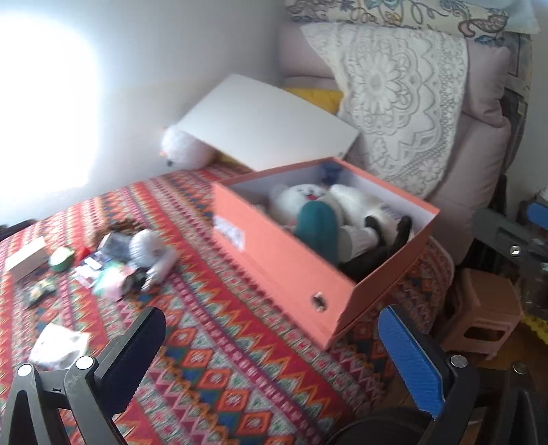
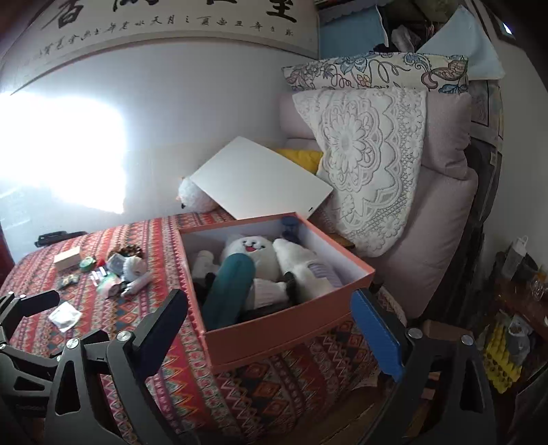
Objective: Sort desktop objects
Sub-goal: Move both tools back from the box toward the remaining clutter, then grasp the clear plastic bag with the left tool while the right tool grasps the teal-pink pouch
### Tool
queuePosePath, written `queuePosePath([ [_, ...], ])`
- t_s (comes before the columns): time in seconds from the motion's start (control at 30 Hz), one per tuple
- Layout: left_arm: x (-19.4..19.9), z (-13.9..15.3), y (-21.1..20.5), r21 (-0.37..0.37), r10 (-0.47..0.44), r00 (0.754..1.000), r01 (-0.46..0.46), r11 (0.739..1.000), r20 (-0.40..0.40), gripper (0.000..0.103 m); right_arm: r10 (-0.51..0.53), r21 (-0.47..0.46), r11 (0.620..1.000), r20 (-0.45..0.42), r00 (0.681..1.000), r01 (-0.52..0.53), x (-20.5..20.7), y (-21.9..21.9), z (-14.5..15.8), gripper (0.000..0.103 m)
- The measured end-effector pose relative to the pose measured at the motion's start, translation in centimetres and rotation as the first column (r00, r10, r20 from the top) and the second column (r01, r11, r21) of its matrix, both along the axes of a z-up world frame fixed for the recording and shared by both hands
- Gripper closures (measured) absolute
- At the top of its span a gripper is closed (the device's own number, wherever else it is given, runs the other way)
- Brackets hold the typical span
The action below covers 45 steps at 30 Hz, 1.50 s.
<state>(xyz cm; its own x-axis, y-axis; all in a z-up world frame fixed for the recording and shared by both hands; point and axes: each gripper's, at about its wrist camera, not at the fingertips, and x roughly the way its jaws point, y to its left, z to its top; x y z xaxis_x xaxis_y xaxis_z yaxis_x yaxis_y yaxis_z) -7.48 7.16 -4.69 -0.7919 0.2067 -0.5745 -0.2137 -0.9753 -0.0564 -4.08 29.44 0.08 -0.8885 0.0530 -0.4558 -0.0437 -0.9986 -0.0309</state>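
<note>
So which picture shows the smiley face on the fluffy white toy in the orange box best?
The right wrist view. There the fluffy white plush toy faces the camera, sharp, with eyes and red mouth clear inside the orange cardboard box. The left wrist view shows the toy blurred, its face just a red smudge.

This is a lived-in room of a home. A calligraphy scroll [image 2: 171,20] hangs on the white wall, a lace cover [image 2: 366,164] drapes a pink sofa [image 2: 441,212] stacked with a floral pillow [image 2: 376,72], and a patterned woven cloth [image 2: 164,342] carries plush toys [image 2: 250,253] in an orange box [image 2: 274,339].
</note>
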Motion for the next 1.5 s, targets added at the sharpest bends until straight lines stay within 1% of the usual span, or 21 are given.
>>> queuePosePath([
  [0.07,1.0,-0.5,-1.5,0.0,0.028,1.0,-0.028,1.0,0.003,0.001,0.024,-0.011,1.0,-0.005,1.0,-0.024,1.2,-1.5,-0.1,0.001],
  [0.2,2.7,-2.0,-4.8,0.003,0.099,0.995,-0.099,0.995,0.025,0.001,0.111,-0.01,0.994,0.007,0.994,-0.11,2.5,-5.2,-0.3,0.001],
  [0.33,3.7,-3.8,-8.4,0.018,0.17,0.984,-0.171,0.985,0.062,0.001,0.211,-0.004,0.978,0.023,0.977,-0.211,3.2,-9.4,-0.8,0.001],
  [0.43,4.0,-5.0,-11.2,0.024,0.227,0.97,-0.23,0.973,0.086,0.001,0.281,-0.001,0.96,0.034,0.959,-0.281,3.4,-12.7,-1.2,0.001],
  [0.57,4.2,-6.6,-14.1,0.018,0.292,0.95,-0.295,0.955,0.109,0.001,0.344,-0.005,0.939,0.062,0.937,-0.344,2.8,-16.0,-2.1,0.001],
  [0.7,3.9,-8.4,-16.4,0.031,0.334,0.931,-0.342,0.939,0.15,0.001,0.378,-0.017,0.926,0.091,0.921,-0.378,1.8,-18.1,-3.1,0.001],
  [0.83,2.9,-10.5,-18.1,0.066,0.361,0.907,-0.383,0.922,0.217,0.001,0.393,-0.039,0.919,0.13,0.91,-0.391,0.3,-19.1,-4.6,0.001],
  [0.93,1.5,-11.8,-19.2,0.095,0.385,0.884,-0.422,0.902,0.265,0.001,0.392,-0.064,0.92,0.165,0.905,-0.386,-1.2,-19.1,-5.8,0.001],
  [1.07,-1.0,-13.4,-20.4,0.119,0.418,0.846,-0.477,0.871,0.331,0.001,0.397,-0.117,0.917,0.209,0.894,-0.38,-3.4,-18.4,-7.7,0.001],
  [1.17,-3.4,-14.3,-21.2,0.139,0.439,0.817,-0.517,0.844,0.373,0.001,0.402,-0.139,0.915,0.235,0.885,-0.379,-5.1,-17.9,-9.0,0.001],
  [1.27,-6.5,-15.0,-21.6,0.153,0.449,0.799,-0.541,0.827,0.4,0.001,0.407,-0.159,0.913,0.257,0.877,-0.377,-6.7,-17.4,-10.2,0.001],
  [1.37,-10.2,-15.6,-22.0,0.135,0.468,0.778,-0.563,0.815,0.419,0.001,0.415,-0.191,0.908,0.279,0.866,-0.373,-8.5,-16.7,-11.4,0.001],
  [1.43,-12.9,-15.9,-22.4,0.097,0.505,0.756,-0.589,0.802,0.416,0.001,0.421,-0.211,0.904,0.29,0.86,-0.371,-9.5,-16.2,-12.0,0.001],
  [1.5,-15.4,-16.5,-22.5,0.043,0.537,0.738,-0.603,0.796,0.408,0.001,0.424,-0.224,0.902,0.297,0.856,-0.369,-10.5,-15.7,-12.6,0.001],
])
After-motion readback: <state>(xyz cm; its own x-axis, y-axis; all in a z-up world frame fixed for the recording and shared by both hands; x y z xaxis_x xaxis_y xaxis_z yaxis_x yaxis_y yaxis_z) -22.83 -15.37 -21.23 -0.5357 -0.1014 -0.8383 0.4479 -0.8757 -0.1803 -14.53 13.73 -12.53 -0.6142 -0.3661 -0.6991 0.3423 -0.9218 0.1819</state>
